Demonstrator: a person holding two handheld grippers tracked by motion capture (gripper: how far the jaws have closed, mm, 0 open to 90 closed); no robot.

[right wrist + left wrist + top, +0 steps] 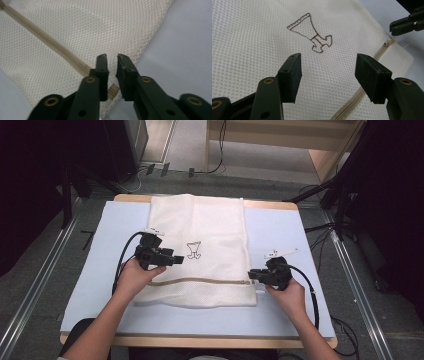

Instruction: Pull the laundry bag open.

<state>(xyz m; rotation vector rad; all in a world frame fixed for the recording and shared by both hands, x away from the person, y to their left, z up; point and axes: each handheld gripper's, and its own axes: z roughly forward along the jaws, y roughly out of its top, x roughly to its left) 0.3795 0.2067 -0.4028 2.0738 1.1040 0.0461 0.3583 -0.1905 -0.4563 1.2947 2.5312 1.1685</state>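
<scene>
Pale blue table (280,227) (grey floor (45,270) around): left claw (328,75) released, right claw (113,75) clenched on zipper end (113,90).

Premises: a lab or recording workspace. The counter (280,230), topped with a pale blue sheet, stands on grey carpet between metal floor rails (352,270) at 3 and 9 o'clock. Loose cables (150,170) run at 12 o'clock; dark tripod legs (320,195) and wooden furniture (320,150) sit at 1 o'clock.

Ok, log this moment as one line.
scene: white mesh bag flat on table | left gripper: open above bag | right gripper: nearly closed at zipper end, grip unclear
</scene>
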